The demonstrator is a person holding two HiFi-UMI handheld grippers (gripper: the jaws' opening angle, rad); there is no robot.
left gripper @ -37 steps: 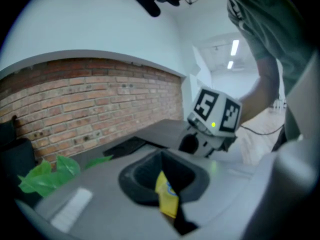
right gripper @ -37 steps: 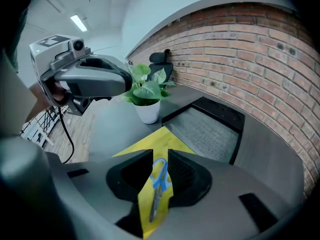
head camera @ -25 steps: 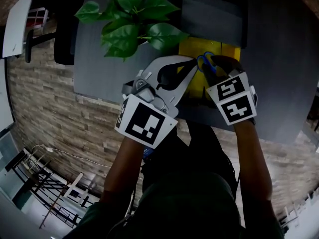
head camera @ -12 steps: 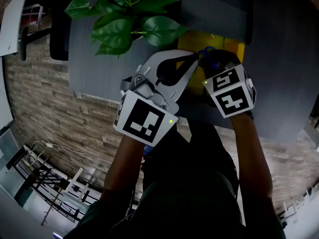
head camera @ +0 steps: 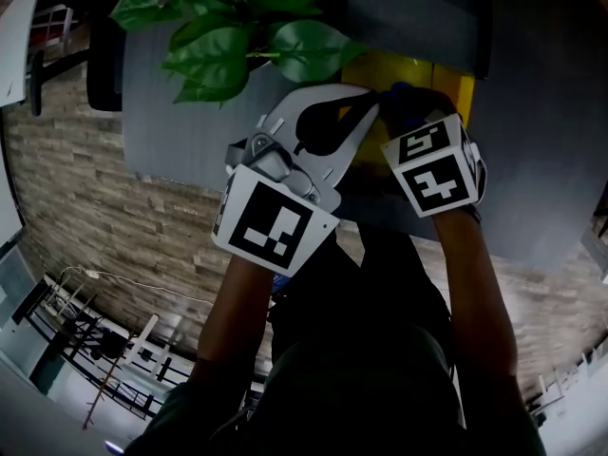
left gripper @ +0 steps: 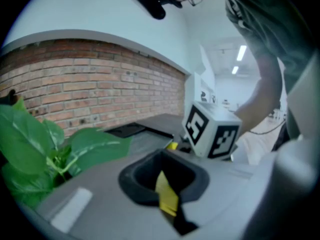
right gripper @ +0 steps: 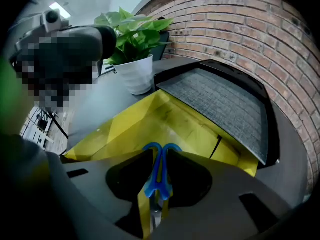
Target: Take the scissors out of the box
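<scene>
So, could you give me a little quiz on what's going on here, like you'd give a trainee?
1. True or false: the handles of the scissors are red.
2. What stands on the table near the yellow box? A) a potted plant B) a kettle C) a lamp
3. What lies between the jaws of the right gripper?
Key: 1 false, they are blue. 2 A. 3 The scissors' handles; the jaws are closing round them.
</scene>
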